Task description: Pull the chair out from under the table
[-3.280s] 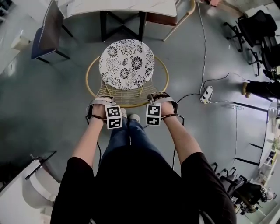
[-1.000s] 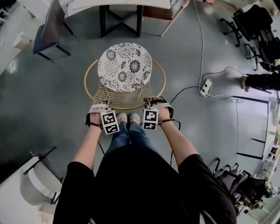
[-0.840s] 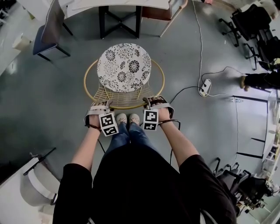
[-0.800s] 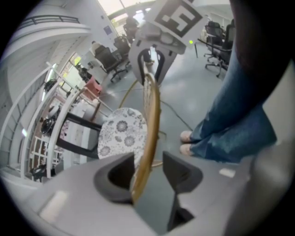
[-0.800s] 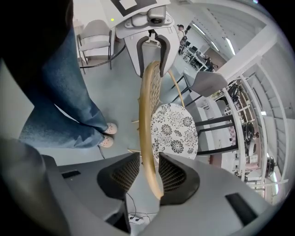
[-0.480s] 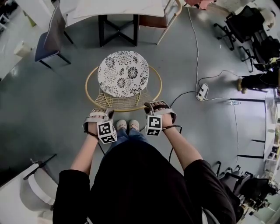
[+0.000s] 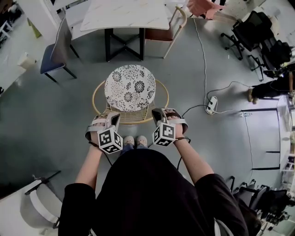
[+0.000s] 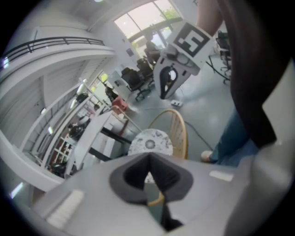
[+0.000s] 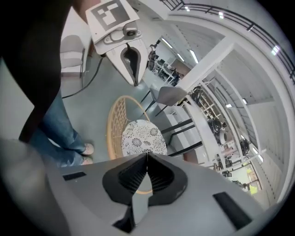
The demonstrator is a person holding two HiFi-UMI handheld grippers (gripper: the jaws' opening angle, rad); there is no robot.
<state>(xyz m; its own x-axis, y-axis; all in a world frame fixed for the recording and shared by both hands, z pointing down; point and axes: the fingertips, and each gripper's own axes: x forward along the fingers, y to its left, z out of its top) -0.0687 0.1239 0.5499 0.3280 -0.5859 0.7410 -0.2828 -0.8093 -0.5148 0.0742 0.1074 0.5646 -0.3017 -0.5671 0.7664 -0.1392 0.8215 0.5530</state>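
The chair (image 7: 132,87), with a flowered round cushion and a rattan hoop back (image 7: 130,120), stands on the grey floor apart from the white table (image 7: 126,14). Both grippers hang above the near edge of the hoop back without touching it. My left gripper (image 7: 113,119) is shut and empty, and so is my right gripper (image 7: 158,113). In the left gripper view the shut jaws (image 8: 148,159) point down at the chair (image 8: 150,143). From the right gripper view the closed jaws (image 9: 146,156) hover over the chair (image 9: 140,136), and the left gripper (image 9: 131,62) shows beyond.
A blue chair (image 7: 55,41) stands left of the table and a wooden one (image 7: 173,27) at its right. A power strip (image 7: 211,105) with cables lies on the floor to the right. Black office chairs (image 7: 262,32) crowd the far right. The person's shoes (image 7: 133,140) stand just behind the chair.
Both grippers have come off the chair's hoop back, risen and drawn toward the person. The chair stays where it was.
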